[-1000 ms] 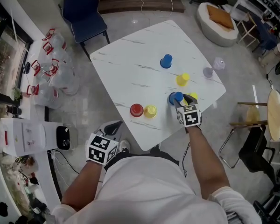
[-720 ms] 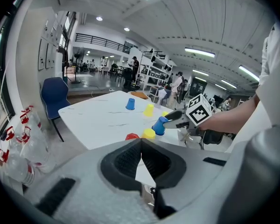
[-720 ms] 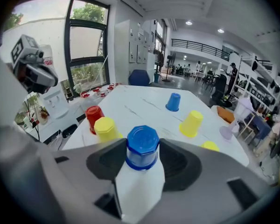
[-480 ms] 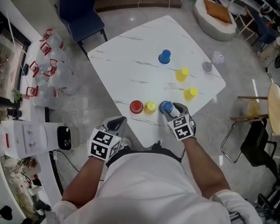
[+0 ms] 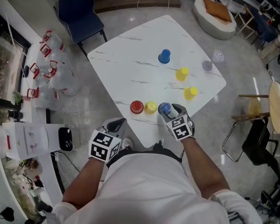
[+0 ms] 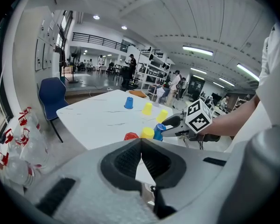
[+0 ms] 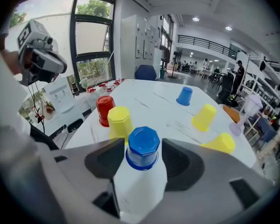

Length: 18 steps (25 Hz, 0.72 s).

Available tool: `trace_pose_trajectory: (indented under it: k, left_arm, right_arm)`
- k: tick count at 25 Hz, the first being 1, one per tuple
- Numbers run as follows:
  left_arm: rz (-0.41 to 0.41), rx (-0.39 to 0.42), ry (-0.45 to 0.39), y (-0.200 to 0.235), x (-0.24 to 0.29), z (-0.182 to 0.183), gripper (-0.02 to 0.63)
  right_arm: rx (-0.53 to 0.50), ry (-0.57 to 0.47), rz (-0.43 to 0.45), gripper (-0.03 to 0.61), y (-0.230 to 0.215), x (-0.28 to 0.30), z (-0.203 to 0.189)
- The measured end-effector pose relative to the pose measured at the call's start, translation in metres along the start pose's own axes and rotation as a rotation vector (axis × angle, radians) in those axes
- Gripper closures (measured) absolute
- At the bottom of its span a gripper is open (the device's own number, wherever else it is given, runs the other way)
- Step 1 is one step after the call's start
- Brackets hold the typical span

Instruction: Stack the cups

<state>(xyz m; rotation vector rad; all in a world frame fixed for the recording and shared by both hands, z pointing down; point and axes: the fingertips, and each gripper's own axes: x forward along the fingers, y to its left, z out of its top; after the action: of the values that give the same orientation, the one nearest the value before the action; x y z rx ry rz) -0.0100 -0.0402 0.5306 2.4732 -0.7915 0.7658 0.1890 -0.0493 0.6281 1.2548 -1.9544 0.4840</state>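
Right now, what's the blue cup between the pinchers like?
The blue cup stands upside down on the white marbled table, near its edge, next to a yellow cup. It looks like plastic, with an eight-sided bottom facing up. It sits between the jaws of the right gripper, which have just been opening; the pads seem clear of it.

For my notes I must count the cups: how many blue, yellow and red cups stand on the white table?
Blue cups: 2
Yellow cups: 3
Red cup: 1
Total: 6
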Motion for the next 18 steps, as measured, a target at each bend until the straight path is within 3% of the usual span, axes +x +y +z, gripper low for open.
trace_pose_trajectory:
  k: [4,8,14,18]
  left_arm:
    - [0.008,-0.004,-0.002,0.002,0.001,0.001,0.604]
    - [0.004,-0.003,-0.007,-0.002,0.005,0.004,0.604]
    - [0.009,-0.001,-0.018,-0.008,0.008,0.010,0.604]
    - [0.024,-0.004,-0.019,-0.011,0.007,0.008,0.604]
  right_arm:
    - [0.046,-0.075,-0.011,0.330,-0.009,-0.020,0.011]
    - [0.079,-0.118,-0.088,0.360,-0.048,-0.038,0.012]
    - [0.157,-0.074,-0.218,0.359,-0.119,-0.040,-0.010]
    - [0.185,-0.036,-0.282,0.323,-0.158,-0.032,-0.025]
